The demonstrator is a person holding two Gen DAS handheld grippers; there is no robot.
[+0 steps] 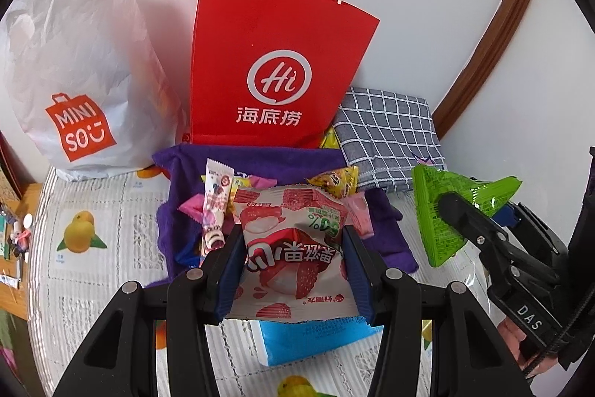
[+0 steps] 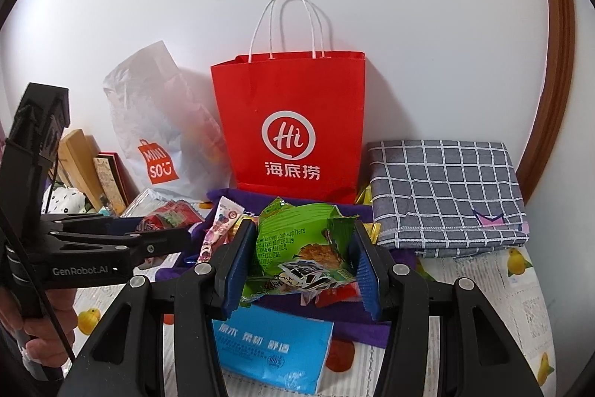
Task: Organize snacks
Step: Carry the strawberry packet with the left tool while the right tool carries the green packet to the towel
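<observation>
My left gripper (image 1: 293, 266) pinches the strawberry packet (image 1: 293, 248), my right gripper (image 2: 297, 266) pinches the green packet (image 2: 297, 244); both are lifted near the red bag (image 1: 275, 62), I think for dropping inside.

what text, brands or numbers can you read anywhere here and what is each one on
"MINISO": white plastic bag
"Hi" and "海底捞": red paper bag
"50%": strawberry snack packet in the left gripper
"DAS": right gripper body
"GenRobot.AI": left gripper body, right wrist view
"100%": blue tissue pack; its other print is blurred
Fine print on the green snack packet is too small
</observation>
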